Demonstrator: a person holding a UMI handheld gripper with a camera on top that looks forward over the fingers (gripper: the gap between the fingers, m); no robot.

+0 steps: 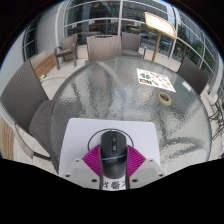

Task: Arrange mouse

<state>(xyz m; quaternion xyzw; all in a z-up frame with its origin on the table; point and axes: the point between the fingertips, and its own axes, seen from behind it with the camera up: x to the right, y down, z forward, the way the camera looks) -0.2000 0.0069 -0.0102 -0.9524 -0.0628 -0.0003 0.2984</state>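
The tongs [111, 168] sit at six o'clock in the gripper view, their two magenta pads [92, 160] showing on either side of one black mouse [111, 152]. Both pads press against its flanks, so the tongs are closed to the mouse's width and have hold of it. The mouse points toward twelve o'clock, away from the camera. It is dark and glossy, rounded at the back, with a pale scroll wheel down its middle.

It lies on one white square mat [108, 136], which rests on a round glass tabletop [125, 90] with a grey, mottled sheen. At about two o'clock, well beyond the mouse, one sheet of printed paper [157, 81] lies flat on the glass, with a small dark-and-yellow object just beside its nearer edge, too small to tell.

Around the tabletop stand chairs, one at nine o'clock [22, 95] with a grey seat. Behind, from ten to two o'clock, runs a wall of tall windows [105, 14].
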